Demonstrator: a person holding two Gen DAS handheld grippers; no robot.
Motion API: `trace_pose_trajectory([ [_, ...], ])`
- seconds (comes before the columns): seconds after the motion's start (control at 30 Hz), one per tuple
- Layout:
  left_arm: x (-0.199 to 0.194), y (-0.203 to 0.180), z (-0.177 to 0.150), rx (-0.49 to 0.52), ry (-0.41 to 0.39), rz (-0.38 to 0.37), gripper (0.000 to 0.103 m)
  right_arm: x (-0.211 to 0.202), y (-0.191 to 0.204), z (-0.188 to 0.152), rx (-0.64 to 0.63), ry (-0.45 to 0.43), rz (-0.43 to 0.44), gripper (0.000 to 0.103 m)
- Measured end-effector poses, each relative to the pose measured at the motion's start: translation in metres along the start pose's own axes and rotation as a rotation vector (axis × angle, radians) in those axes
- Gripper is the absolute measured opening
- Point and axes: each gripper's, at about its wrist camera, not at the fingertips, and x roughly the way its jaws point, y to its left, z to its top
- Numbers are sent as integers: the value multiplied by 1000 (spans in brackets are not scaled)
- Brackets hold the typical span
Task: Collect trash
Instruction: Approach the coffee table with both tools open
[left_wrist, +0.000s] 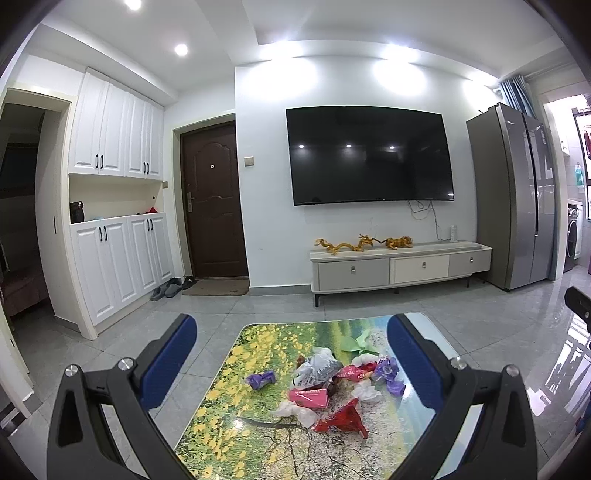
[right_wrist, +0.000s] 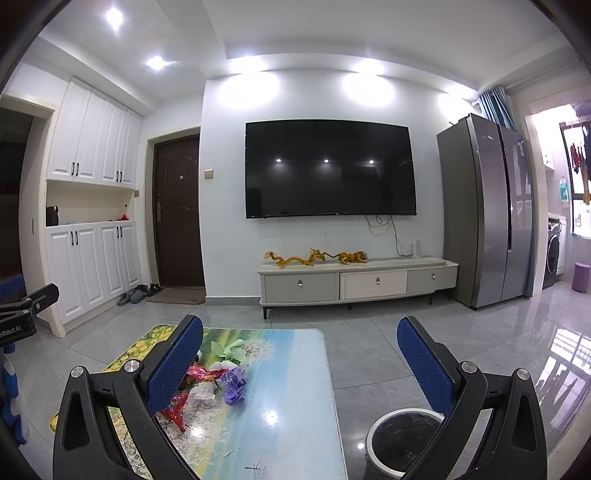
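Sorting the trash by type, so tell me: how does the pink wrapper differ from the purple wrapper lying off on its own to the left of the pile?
The pink wrapper is a flat, boxy rectangle with printing on it; the purple wrapper is crumpled into a small wad. The pink one lies inside the pile, touching other scraps; the purple one sits apart on the table. The pink one looks larger. Both lie on the table, untouched by the open fingers.

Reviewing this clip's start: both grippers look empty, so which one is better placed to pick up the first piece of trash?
Probably the left gripper: its open fingers frame the trash pile on the table. The right gripper is open too, nearer the bin.
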Motion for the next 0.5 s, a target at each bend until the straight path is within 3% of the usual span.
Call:
trace_pose_trajectory([
  [0.5,30,16,-1,-3,72,31,103,22,-7,-12,0,81,6,103],
])
